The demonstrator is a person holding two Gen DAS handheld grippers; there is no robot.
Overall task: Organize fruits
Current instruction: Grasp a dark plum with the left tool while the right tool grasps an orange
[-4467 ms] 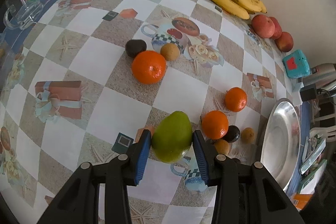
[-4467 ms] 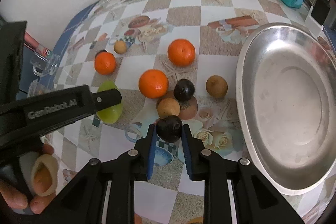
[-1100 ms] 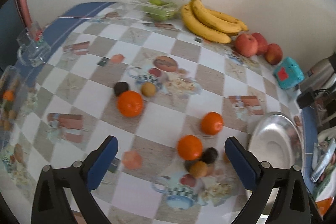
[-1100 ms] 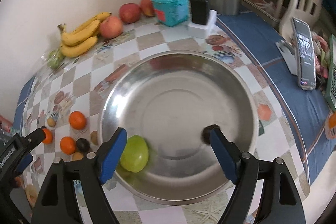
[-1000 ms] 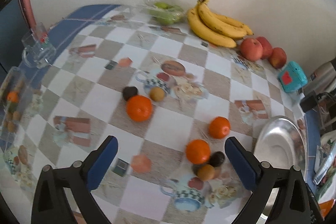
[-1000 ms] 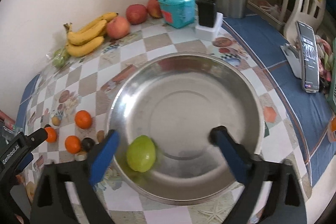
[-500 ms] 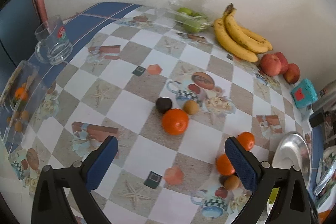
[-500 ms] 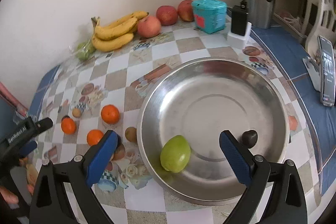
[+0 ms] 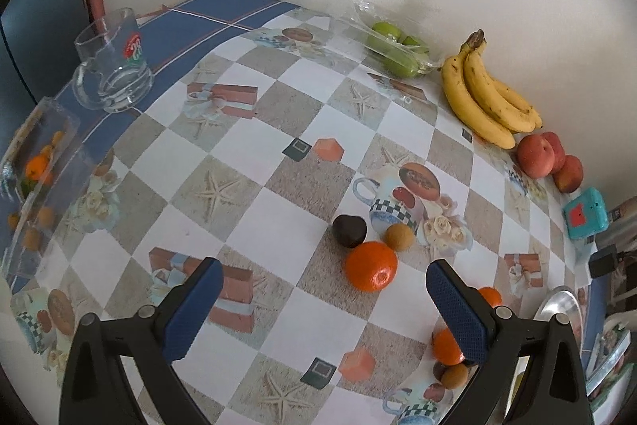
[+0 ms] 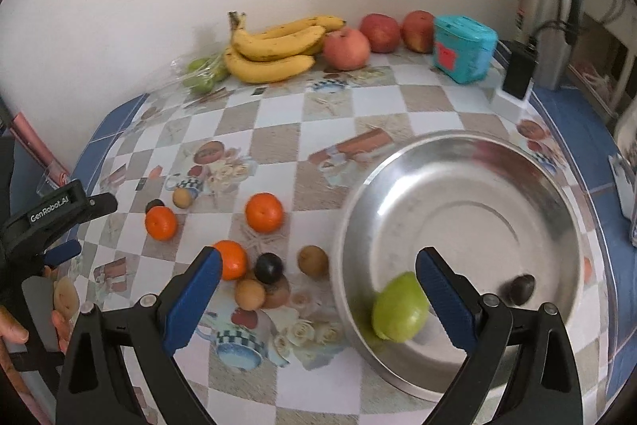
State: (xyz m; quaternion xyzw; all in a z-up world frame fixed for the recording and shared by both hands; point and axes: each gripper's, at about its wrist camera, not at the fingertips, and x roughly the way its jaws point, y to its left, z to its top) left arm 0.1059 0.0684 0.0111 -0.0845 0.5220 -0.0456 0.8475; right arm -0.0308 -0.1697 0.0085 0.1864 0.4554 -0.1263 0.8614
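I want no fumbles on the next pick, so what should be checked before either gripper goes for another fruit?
1. Left gripper open, nothing between its fingers: ok.
2. Right gripper open, nothing between its fingers: ok.
3. Green mango and dark fruit lie inside the steel bowl: ok.
4. Bowl has room for more: ok.
5. Nearest orange free to grasp: not ok, a dark fruit and a small brown fruit crowd it.
6. Fruit in the bowl at rest: cannot tell, blurred.
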